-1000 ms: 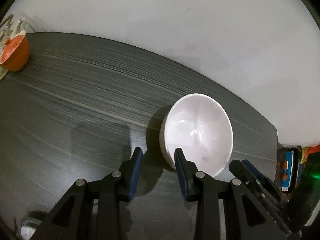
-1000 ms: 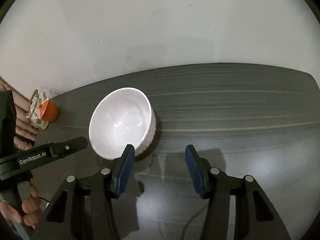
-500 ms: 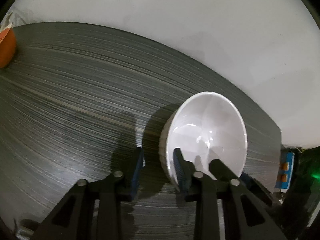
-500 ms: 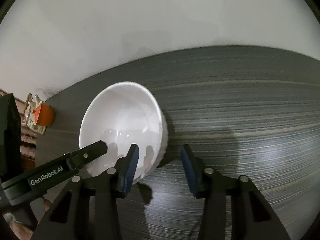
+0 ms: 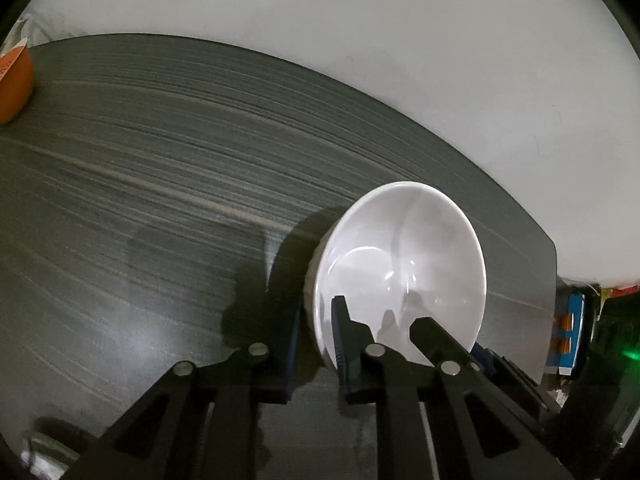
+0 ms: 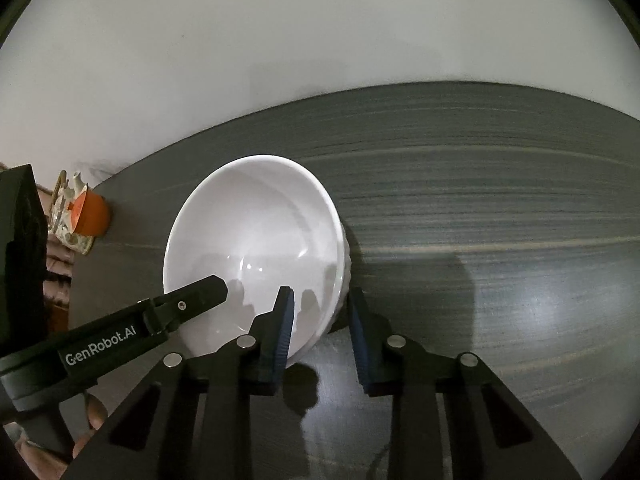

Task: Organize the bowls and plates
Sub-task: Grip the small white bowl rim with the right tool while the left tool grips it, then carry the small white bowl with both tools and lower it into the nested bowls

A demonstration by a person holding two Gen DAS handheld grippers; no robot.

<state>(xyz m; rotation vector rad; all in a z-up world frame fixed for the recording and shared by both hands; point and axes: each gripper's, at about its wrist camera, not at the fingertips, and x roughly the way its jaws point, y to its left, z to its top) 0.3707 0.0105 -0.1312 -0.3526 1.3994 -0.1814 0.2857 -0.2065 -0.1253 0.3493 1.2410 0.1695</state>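
Observation:
A white bowl [image 5: 400,264] [image 6: 256,240] stands upright on the dark wood-grain table [image 5: 160,200] [image 6: 500,240]. My left gripper [image 5: 316,312] straddles the bowl's near-left rim, one finger inside and one outside. Its jaws are closing and the pads look pressed on the wall. My right gripper [image 6: 320,294] straddles the opposite rim, left pad inside and right pad outside. Its jaws are closing too, and a sliver of white shows between the inner pad and the wall. Each view shows the other gripper's fingers [image 6: 200,292] [image 5: 432,332] reaching into the bowl.
An orange cup [image 5: 14,80] [image 6: 90,216] sits at the table's far left corner beside a patterned object [image 6: 64,220]. A white wall runs behind the table. The table's right edge [image 5: 554,280] is close to the bowl, with blue boxes [image 5: 570,332] beyond it. A person's hand [image 6: 92,420] holds the left gripper.
Both grippers came down over the bowl's rim from beside it, one finger of each going inside. Both pairs of jaws narrowed around the wall. The bowl stayed put.

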